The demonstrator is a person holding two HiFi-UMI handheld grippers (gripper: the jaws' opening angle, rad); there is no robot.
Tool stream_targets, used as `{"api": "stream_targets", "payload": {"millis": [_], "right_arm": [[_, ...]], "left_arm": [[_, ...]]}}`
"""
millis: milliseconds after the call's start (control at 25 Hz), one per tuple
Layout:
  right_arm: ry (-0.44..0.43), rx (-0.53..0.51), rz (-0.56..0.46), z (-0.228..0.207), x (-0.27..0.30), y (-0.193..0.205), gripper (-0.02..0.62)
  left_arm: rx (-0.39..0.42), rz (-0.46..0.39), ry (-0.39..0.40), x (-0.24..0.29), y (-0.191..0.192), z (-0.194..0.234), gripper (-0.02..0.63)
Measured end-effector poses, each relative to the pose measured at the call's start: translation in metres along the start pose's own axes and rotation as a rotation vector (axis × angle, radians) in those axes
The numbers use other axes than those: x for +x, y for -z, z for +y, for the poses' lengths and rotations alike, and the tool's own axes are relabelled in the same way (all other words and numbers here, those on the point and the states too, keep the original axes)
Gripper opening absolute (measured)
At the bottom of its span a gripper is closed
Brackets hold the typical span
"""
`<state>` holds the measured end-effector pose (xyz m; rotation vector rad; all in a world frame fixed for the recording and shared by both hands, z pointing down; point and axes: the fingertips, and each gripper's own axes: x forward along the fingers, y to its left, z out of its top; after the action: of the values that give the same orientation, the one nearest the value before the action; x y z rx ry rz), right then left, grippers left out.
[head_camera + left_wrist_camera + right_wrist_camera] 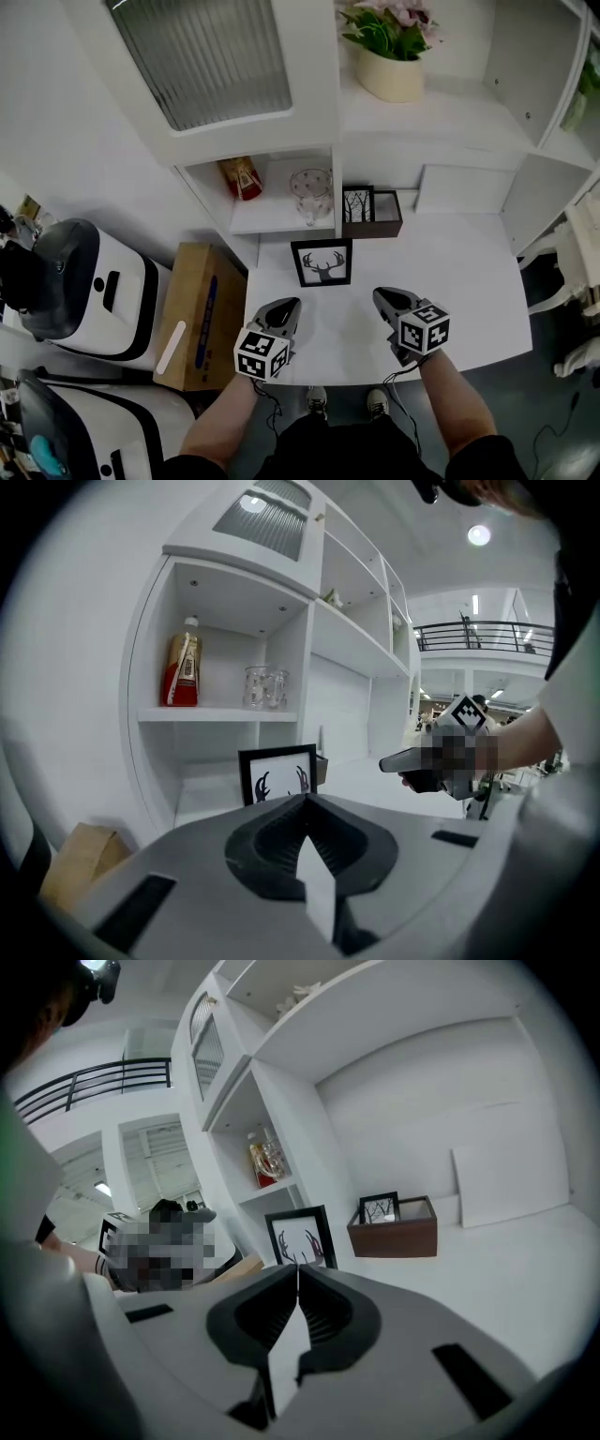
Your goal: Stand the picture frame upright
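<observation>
Your picture frame stands upright on the white desk, in front of the shelf unit and well ahead of both tools. The left gripper and right gripper each have their jaws pressed together on nothing. The job looks done, though the frame's rear prop is hidden, so it may not be steady. Pull away straight and slowly, without bumping the desk.
</observation>
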<state>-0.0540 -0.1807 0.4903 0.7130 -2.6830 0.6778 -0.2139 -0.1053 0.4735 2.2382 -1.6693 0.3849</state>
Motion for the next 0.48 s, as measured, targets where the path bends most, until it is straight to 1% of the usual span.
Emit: {"api": "stream_targets", "payload": {"millis": [120,240,480], "right_arm": [[-0.01,0.007,-0.029,0.01,-0.014,-0.008,0.006],[-0.031,0.008,-0.057,0.022,-0.028,-0.014,0.006],[-0.059,-0.027,-0.085,0.04,-0.051,-0.018,0.005]], "left_arm": [[-0.032,-0.012,0.007,-0.009,-0.006,-0.021,0.005],[-0.046,-0.017,0.021,-0.017,-0.011,-0.042,0.005],[-0.095,-0.048,0.017,-0.024,-0.024,-0.075,0.005]]}}
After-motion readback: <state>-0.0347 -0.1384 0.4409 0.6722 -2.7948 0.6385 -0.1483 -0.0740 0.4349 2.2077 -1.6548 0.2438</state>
